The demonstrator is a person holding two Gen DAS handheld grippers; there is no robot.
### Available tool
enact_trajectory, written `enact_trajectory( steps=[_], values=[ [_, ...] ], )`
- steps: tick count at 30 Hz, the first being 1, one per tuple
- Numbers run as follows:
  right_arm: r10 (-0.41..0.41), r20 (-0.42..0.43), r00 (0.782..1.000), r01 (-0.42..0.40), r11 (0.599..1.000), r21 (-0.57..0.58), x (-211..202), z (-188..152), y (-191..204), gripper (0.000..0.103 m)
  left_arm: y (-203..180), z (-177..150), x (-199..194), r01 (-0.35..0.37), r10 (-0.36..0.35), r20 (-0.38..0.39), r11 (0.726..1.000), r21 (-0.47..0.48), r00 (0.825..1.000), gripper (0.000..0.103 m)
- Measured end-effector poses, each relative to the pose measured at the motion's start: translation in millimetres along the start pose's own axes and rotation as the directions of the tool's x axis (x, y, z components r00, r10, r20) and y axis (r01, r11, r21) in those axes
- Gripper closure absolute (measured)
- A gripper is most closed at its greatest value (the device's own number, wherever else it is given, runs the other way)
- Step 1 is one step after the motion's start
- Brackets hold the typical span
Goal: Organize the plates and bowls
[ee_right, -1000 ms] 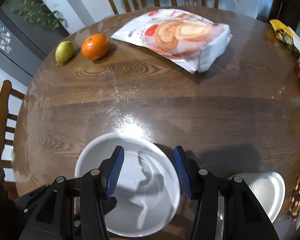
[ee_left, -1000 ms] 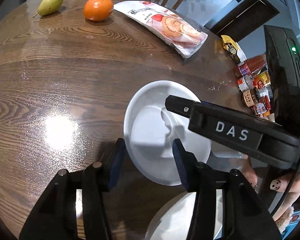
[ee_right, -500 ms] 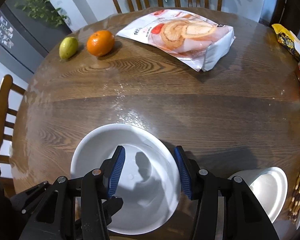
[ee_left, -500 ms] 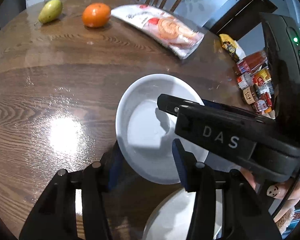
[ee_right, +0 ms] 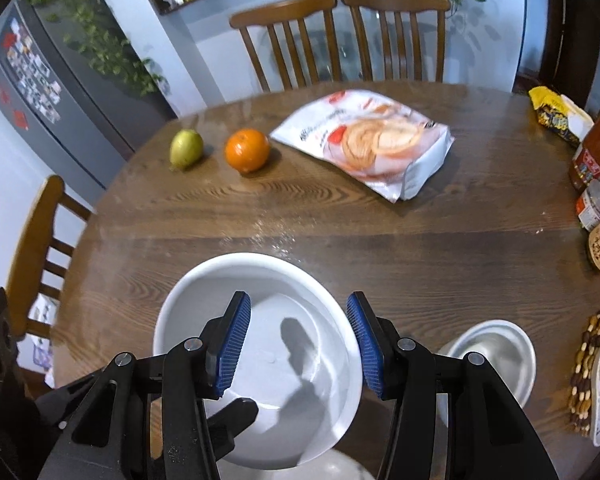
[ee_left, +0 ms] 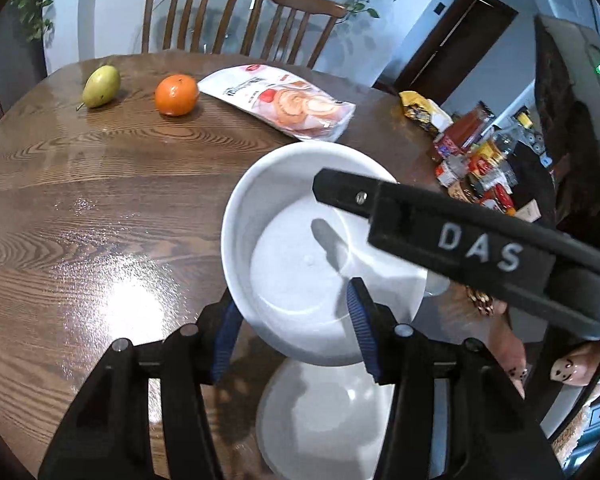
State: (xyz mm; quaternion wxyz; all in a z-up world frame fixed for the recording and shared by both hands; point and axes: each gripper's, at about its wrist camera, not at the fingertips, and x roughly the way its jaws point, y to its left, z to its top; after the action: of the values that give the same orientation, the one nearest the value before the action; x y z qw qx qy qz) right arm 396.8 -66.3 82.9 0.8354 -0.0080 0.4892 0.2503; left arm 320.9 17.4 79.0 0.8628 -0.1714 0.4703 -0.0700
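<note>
A deep white bowl (ee_left: 296, 264) (ee_right: 308, 360) hangs tilted above the wooden table (ee_left: 100, 200). My left gripper (ee_left: 292, 300) straddles its near-left rim, right pad inside, left pad hidden behind the wall; its jaws are opening slightly. My right gripper (ee_right: 298, 298) straddles the bowl's right rim and is shut on it, left pad inside, right pad outside. In the left wrist view a right finger (ee_left: 384, 208) reaches over the bowl. A second white bowl (ee_left: 324, 420) stands under it at the table's near edge. To the right sits a smaller bowl (ee_right: 496, 344).
A pear (ee_right: 186, 148), an orange (ee_right: 247, 155) and a snack bag (ee_right: 372, 148) lie at the far side. Jars and sauce bottles (ee_right: 596, 200) crowd the right edge beside a beaded mat (ee_right: 588, 368). Wooden chairs (ee_right: 340, 36) ring the table.
Both grippers have risen with the white bowl, lifting it off the table and tilting it. It has come nearer and now overlaps the second bowl at the near edge.
</note>
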Motion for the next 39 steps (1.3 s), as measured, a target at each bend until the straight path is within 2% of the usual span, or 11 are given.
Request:
enact_trajectory(
  steps=[7,14,22,29,39],
  values=[
    [-0.008,0.072,0.997,0.011,0.999,-0.036,-35.0,-16.6,8.0,0.049,-14.8,-18.4,-15.4,0.010,-0.010,0.010,1.000,0.029,1.000,0.053],
    [0.019,0.086,0.996,-0.015,0.999,-0.040,-49.6,-39.0,6.7,0.049,-20.3,-37.6,-27.5,0.013,-0.014,0.012,0.999,0.033,1.000,0.053],
    [0.057,0.080,0.995,-0.055,0.998,-0.026,-46.0,-68.5,-0.9,0.049,-23.2,-60.2,-26.8,-0.008,0.008,-0.007,0.999,0.036,1.000,0.053],
    [0.119,0.073,0.990,-0.120,0.993,0.016,-36.7,-94.0,-15.0,0.049,-20.2,-81.1,-18.6,0.019,-0.018,-0.029,0.999,0.035,0.999,0.052],
    [0.098,0.073,0.992,-0.100,0.995,0.021,-29.8,-114.3,-22.8,0.049,-22.3,-95.0,-0.5,0.035,-0.030,-0.095,0.998,0.048,0.995,0.052]
  ],
)
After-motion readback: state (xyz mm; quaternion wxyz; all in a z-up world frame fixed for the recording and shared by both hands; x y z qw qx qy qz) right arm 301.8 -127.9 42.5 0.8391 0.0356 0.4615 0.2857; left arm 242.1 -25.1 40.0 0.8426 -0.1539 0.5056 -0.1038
